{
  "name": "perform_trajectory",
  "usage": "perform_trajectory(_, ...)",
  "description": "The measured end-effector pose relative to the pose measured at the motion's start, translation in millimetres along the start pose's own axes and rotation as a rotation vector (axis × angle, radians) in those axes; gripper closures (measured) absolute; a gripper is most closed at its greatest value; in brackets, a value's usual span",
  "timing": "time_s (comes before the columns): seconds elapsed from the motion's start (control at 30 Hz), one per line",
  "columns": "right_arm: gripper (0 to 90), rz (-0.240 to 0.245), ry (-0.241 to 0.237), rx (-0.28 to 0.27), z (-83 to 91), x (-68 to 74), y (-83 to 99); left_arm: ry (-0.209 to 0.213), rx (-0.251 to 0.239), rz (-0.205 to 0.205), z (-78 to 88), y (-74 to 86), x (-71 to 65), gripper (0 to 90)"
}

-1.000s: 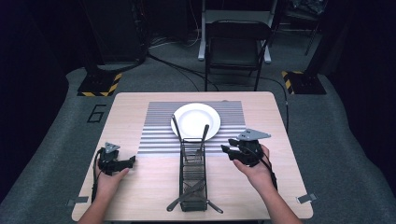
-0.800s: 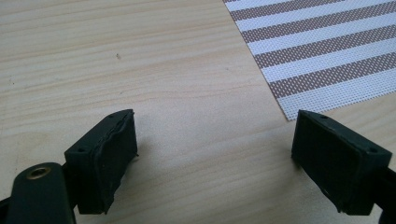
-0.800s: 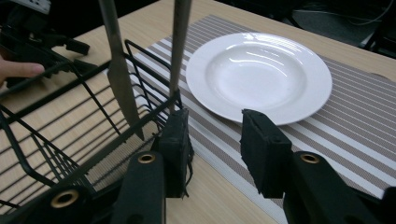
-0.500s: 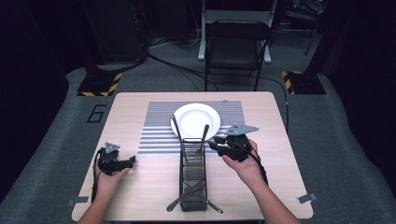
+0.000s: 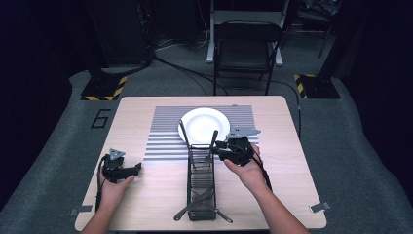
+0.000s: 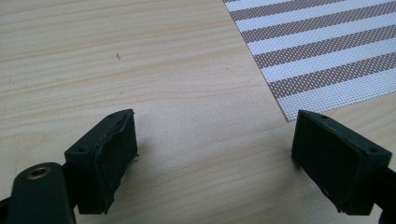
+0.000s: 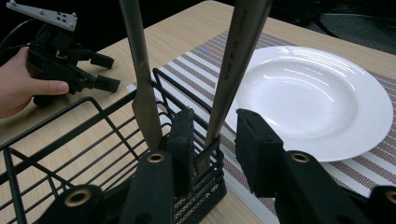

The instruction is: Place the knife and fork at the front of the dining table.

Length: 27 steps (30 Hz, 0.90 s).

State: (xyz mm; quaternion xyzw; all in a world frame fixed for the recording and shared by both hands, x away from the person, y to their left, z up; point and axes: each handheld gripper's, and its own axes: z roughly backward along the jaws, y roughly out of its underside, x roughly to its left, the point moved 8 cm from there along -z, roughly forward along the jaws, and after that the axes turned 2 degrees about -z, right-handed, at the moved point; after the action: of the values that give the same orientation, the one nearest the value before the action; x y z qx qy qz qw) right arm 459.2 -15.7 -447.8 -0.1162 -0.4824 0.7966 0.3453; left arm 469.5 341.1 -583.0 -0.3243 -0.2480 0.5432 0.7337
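Note:
A black wire basket [image 5: 200, 183] lies lengthwise at the table's middle. Two metal utensils stand at its far end: a knife-like one [image 7: 140, 79] and a second handle [image 7: 236, 60], also seen as a leaning handle [image 5: 213, 139]. My right gripper [image 5: 217, 148] reaches in from the right. In the right gripper view its jaws [image 7: 214, 117] flank that second handle, having just been closing, with small gaps still on both sides. My left gripper [image 5: 132, 169] rests open at the left on bare wood, and nothing lies between its fingers [image 6: 215, 140].
A white plate [image 5: 203, 124] sits on a striped placemat [image 5: 165, 136] just beyond the basket. More utensils [image 5: 195, 204] lie in the basket's near end and stick out past it. A folding chair [image 5: 248, 48] stands behind the table.
My right hand has moved left from the placemat's right side to the basket's far end, bringing its jaws around the leaning handle. The left hand has stayed put.

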Motion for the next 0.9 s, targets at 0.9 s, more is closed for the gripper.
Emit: perform_trajectory(0.9,82.2,0.031,-0.010,-0.020,-6.7,10.7,-6.6,-0.001,0.001,-0.002,-0.7,-0.7,-0.4,14.0)
